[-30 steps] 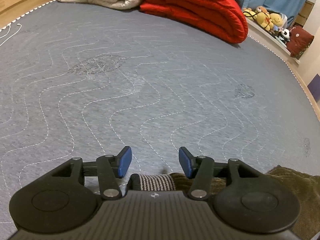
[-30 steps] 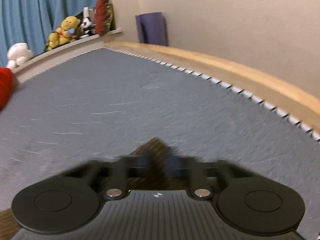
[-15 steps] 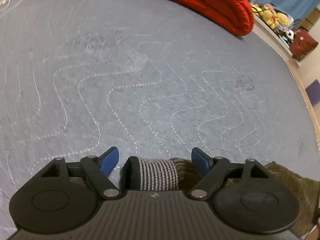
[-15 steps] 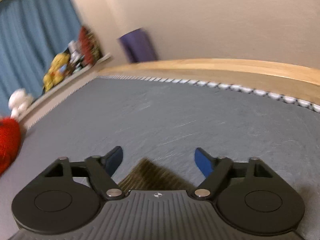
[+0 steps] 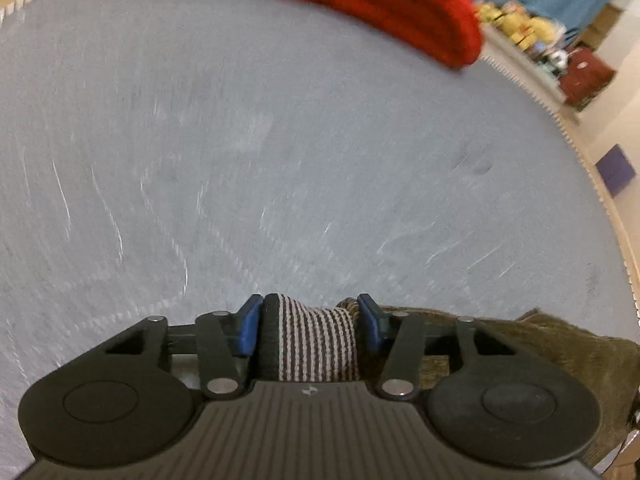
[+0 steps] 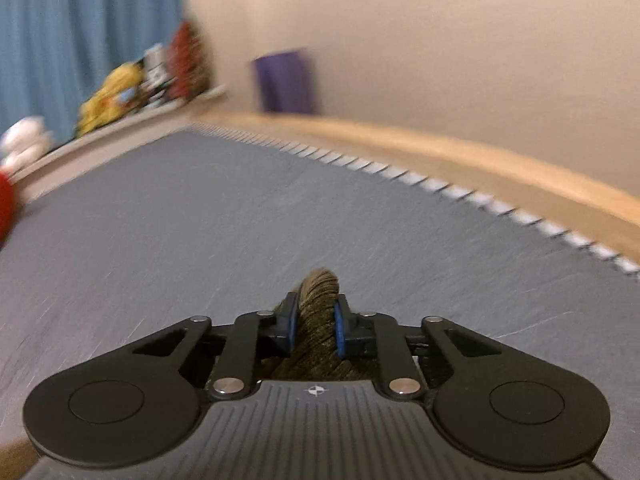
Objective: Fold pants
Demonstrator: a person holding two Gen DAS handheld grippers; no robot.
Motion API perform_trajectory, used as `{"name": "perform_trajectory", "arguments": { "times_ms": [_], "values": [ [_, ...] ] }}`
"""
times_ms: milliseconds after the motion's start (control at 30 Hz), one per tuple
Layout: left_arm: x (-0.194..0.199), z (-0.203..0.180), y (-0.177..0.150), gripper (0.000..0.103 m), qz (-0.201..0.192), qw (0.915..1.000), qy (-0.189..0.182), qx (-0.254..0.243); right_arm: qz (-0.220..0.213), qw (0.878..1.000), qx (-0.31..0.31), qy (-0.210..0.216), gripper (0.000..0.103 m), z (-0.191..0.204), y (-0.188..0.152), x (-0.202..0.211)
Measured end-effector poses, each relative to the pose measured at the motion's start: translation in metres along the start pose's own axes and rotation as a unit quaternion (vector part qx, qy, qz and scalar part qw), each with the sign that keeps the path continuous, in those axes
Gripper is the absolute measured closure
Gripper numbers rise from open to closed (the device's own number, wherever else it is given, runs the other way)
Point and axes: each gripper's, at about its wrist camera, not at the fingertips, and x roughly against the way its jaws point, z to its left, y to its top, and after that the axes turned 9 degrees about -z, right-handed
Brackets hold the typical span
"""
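Jaws now apparently clamped on pants [image 5: 316,340]

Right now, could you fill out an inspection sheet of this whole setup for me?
Surface: grey quilted mattress, white wavy stitching, blurred.
Job's things: olive-brown pants; their striped waistband sits in the left claw, an olive fold in the right.
Clutter: red blanket at the far edge.
Grippers: left claw shut on the waistband; right claw shut on the pants.
Cables: nothing seen.
Surroundings: blue curtain, plush toys on a ledge, purple roll, wooden bed frame.
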Motion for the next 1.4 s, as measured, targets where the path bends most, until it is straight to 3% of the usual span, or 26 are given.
{"name": "perform_trajectory", "arguments": {
  "times_ms": [67, 133, 167, 233, 267, 333, 400, 500, 567, 633, 700, 733, 767, 800, 867, 967, 1067, 1133, 1200, 1267, 1333, 1367, 1400],
  "values": [
    [0.014, -0.006, 0.0, 0.049, -0.036, 0.9991, -0.009, -0.02, 0.004, 0.999, -0.02, -0.049, 0.088, -0.004, 0.001, -0.005],
    [0.001, -0.001, -0.007, 0.048, -0.01, 0.9997, 0.013, -0.017, 0.035, 0.998, -0.02, -0.057, 0.088, -0.003, -0.004, -0.015],
    [-0.01, 0.006, -0.012, 0.046, 0.014, 0.9996, 0.025, -0.004, 0.031, 0.998, 0.004, -0.063, 0.085, 0.002, -0.005, -0.013],
    [-0.013, 0.013, -0.012, 0.041, 0.017, 0.9992, 0.031, 0.018, 0.021, 0.996, 0.026, -0.079, 0.075, 0.01, -0.001, -0.007],
    [-0.008, 0.012, -0.01, 0.037, 0.011, 0.9989, 0.038, 0.023, 0.015, 0.995, 0.02, -0.097, 0.064, 0.01, 0.005, -0.003],
    [0.011, 0.003, -0.005, 0.035, -0.021, 0.9979, 0.062, 0.005, -0.005, 0.992, -0.003, -0.129, 0.061, 0.005, 0.016, 0.015],
    [0.036, -0.021, -0.006, 0.033, -0.08, 0.9916, 0.078, -0.066, -0.031, 0.99, -0.008, -0.138, 0.06, 0.003, 0.031, 0.032],
    [0.061, -0.054, -0.017, 0.031, -0.123, 0.9791, 0.022, -0.161, -0.052, 0.994, -0.02, -0.097, 0.059, 0.001, 0.052, 0.06],
    [0.065, -0.068, -0.027, 0.033, -0.11, 0.9748, -0.025, -0.192, -0.06, 0.996, -0.03, -0.057, 0.057, 0.004, 0.063, 0.083],
    [0.063, -0.077, -0.038, 0.045, -0.088, 0.9694, -0.049, -0.224, -0.06, 0.997, -0.044, -0.02, 0.053, 0.011, 0.074, 0.105],
    [0.059, -0.079, -0.049, 0.068, -0.061, 0.9633, -0.048, -0.257, -0.053, 0.996, -0.063, 0.018, 0.053, 0.019, 0.08, 0.125],
    [0.055, -0.076, -0.054, 0.075, -0.038, 0.9622, -0.038, -0.267, -0.049, 0.996, -0.07, 0.035, 0.053, 0.023, 0.08, 0.132],
    [0.048, -0.067, -0.059, 0.086, -0.004, 0.9611, -0.015, -0.276, -0.042, 0.995, -0.074, 0.061, 0.053, 0.029, 0.078, 0.145],
    [0.043, -0.057, -0.066, 0.089, 0.021, 0.9564, 0.013, -0.291, -0.035, 0.993, -0.072, 0.085, 0.052, 0.037, 0.075, 0.158],
    [0.034, -0.048, -0.079, 0.087, 0.051, 0.94, 0.045, -0.334, -0.019, 0.989, -0.058, 0.132, 0.05, 0.051, 0.064, 0.177],
    [0.041, -0.05, -0.079, 0.087, 0.04, 0.9421, 0.052, -0.329, 0.03, 0.981, -0.021, 0.192, 0.046, 0.074, 0.039, 0.205],
    [0.051, -0.069, -0.088, 0.085, 0.008, 0.9294, 0.064, -0.363, 0.103, 0.968, 0.014, 0.23, 0.046, 0.099, 0.011, 0.212],
    [0.062, -0.074, -0.09, 0.081, -0.008, 0.9301, 0.037, -0.365, 0.136, 0.958, 0.045, 0.249, 0.046, 0.117, -0.009, 0.215],
    [0.068, -0.079, -0.089, 0.071, -0.019, 0.9339, -0.011, -0.357, 0.156, 0.948, 0.09, 0.261, 0.046, 0.134, -0.024, 0.22],
    [0.068, -0.081, -0.087, 0.063, -0.01, 0.939, -0.04, -0.342, 0.178, 0.936, 0.123, 0.278, 0.046, 0.145, -0.035, 0.222],
    [0.046, -0.073, -0.089, 0.06, 0.046, 0.9474, -0.02, -0.316, 0.2, 0.928, 0.155, 0.274, 0.044, 0.153, -0.048, 0.226],
    [0.031, -0.069, -0.091, 0.064, 0.072, 0.9441, 0.005, -0.322, 0.216, 0.924, 0.169, 0.268, 0.043, 0.155, -0.054, 0.223],
    [0.026, -0.07, -0.094, 0.064, 0.078, 0.9394, 0.006, -0.334, 0.236, 0.92, 0.182, 0.256, 0.043, 0.155, -0.061, 0.218]
  ]
}}
